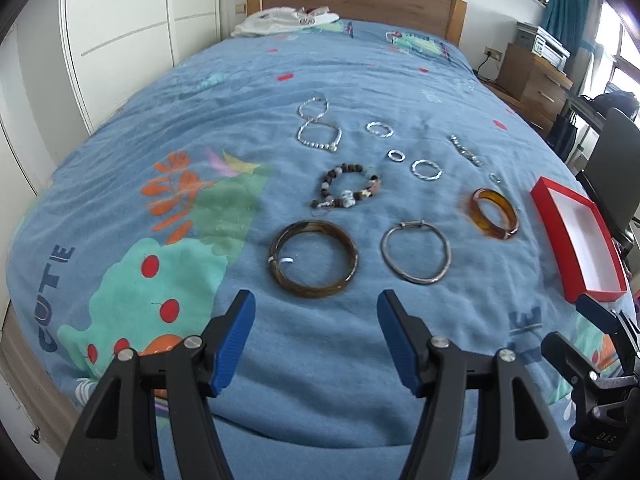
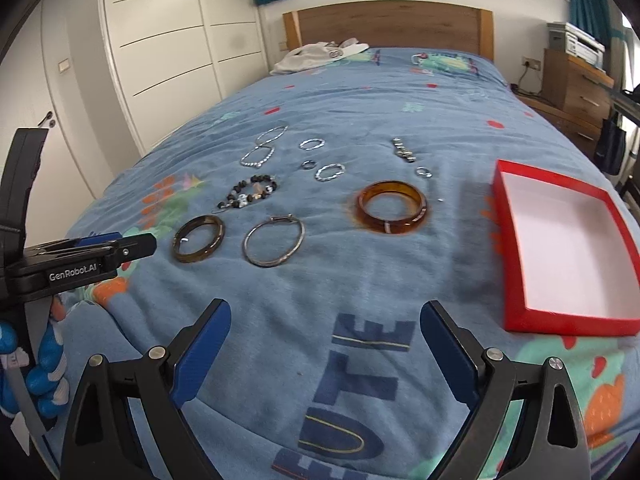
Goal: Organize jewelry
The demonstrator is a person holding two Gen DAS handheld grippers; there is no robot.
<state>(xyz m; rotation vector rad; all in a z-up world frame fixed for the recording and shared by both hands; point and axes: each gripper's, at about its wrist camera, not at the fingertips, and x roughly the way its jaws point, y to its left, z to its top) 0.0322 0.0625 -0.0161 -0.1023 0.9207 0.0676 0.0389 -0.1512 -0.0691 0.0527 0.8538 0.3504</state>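
On blue quilted bedspread (image 1: 320,80), glossy amber bangle (image 2: 392,208), thin silver hoop (image 1: 416,252), red cardboard box (image 2: 516,240)

Two wrist views, side by side, angled down the bed (image 1: 320,80), sharing the jewelry spread.

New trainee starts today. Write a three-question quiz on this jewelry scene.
1. True or false: the red box already holds jewelry.
2. Which piece lies nearest the box: A) amber bangle B) beaded bracelet C) dark bangle?
3. What is held in the left gripper and the right gripper?

Key: 1. False, it is empty. 2. A. 3. Nothing; both are open above the bedspread.
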